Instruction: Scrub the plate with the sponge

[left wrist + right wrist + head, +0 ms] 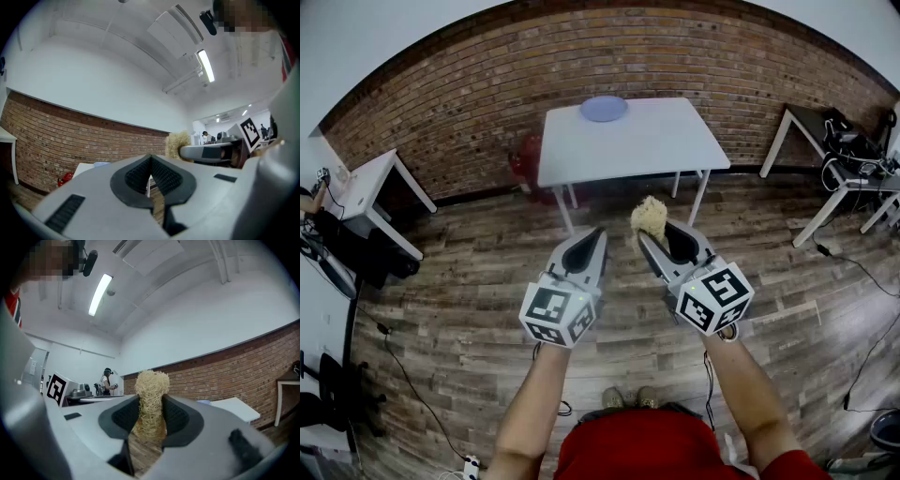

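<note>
grey left gripper (151, 161) jaws pressed together, nothing between black ribbed pads (165, 177). off right, other grey gripper (187, 151) clamps tan fibrous sponge (174, 143). pale blue plate (102, 164) on white table (84, 169), red brick wall (70, 136) behind.

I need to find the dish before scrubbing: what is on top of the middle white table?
Only a bluish plate, near the far edge of the table. Whatever lies under the plate is covered. The sponge is not there; the right gripper holds it.
</note>
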A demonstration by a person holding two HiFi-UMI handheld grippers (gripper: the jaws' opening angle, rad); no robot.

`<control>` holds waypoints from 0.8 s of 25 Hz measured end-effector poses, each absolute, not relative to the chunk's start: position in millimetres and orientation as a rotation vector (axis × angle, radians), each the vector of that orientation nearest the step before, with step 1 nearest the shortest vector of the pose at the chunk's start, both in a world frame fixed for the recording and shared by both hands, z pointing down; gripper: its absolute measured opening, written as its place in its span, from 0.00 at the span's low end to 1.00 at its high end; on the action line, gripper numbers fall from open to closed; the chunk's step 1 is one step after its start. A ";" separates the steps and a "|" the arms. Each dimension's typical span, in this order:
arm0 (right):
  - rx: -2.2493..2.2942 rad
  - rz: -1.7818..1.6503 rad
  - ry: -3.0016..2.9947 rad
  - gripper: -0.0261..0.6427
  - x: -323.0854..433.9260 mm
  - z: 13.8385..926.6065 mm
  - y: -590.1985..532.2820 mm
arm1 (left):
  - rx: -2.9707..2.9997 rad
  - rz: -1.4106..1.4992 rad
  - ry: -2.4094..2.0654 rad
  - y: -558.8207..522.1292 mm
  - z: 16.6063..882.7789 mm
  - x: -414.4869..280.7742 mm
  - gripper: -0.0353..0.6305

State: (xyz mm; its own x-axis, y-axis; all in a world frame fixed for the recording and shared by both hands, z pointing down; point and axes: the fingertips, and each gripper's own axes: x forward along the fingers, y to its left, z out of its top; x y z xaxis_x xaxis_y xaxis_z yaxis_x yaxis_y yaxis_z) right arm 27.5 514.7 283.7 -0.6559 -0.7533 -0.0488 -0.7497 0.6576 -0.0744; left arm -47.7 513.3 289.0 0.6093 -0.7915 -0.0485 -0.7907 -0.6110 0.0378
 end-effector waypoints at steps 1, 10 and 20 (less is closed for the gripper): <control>-1.268 -0.073 2.791 0.27 29.2 284.6 514.9 | 2.808 -0.093 -1.379 513.9 290.0 -45.6 0.07; -1.245 -0.109 2.765 0.27 43.0 283.0 509.1 | 2.800 -0.074 -1.393 510.2 295.1 -34.7 0.07; -1.204 -0.119 2.782 0.27 73.3 283.0 483.4 | 2.758 -0.067 -1.483 485.7 293.9 -14.9 0.07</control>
